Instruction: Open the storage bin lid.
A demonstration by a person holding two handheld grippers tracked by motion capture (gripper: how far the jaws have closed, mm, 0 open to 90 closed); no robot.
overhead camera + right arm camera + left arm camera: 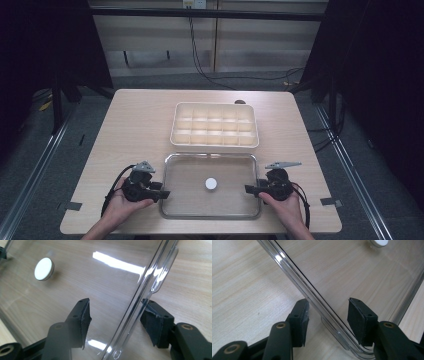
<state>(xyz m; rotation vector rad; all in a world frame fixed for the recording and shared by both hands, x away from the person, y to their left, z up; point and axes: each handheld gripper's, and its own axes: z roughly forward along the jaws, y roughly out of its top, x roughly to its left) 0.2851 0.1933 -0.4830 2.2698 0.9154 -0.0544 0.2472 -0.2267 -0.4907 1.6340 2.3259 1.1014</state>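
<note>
Table (135, 115): light wood, held everything, person's forearms came in from the near edge.

Compartment box (215, 125): cream, gridded, sat mid-table just beyond the lid, apart from it. All cells looked bare. Prob the thing this lid belongs on, judging by matching footprint.

Clear lid (210, 212): transparent tray-like cover w/ white knob (210, 183) at centre, lay flat on the table at the near edge, btwn both hands. Long sides ran left-right, so short ends faced the grippers = easy two-handed pickup.

Left gripper (163, 194): at lid's left short end. In left gripper view the rim (317, 305) ran btwn the pads (357, 320), one pad outside over bare table, one inside over the clear panel. Jaws apart, visible gap each side of rim, no squeeze.

Right gripper (249, 189): mirrored at right end. Right gripper view showed the same straddle: rim (140, 297) btwn pads, neither pad pressing. Jaws apart, nothing clamped.

Read: symmetric straddle on opposite ends keeps the lid level if lifted. Both pairs of jaws need to close on the rim first. Risk: thin slick plastic, could slip or flex if the grip is uneven.
</note>
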